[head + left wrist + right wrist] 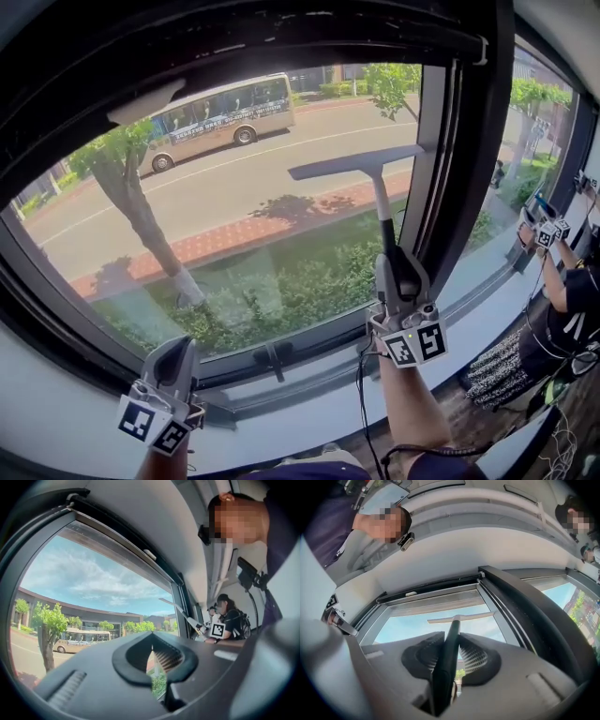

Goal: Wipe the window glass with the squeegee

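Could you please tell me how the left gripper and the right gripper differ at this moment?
The right gripper is shut on the squeegee handle; the left gripper is shut on nothing. The right gripper is raised before the window glass; the left gripper sits lower, near the sill. Both point toward that glass.

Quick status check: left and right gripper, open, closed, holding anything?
Left gripper: closed, holding nothing.
Right gripper: closed on the squeegee handle.
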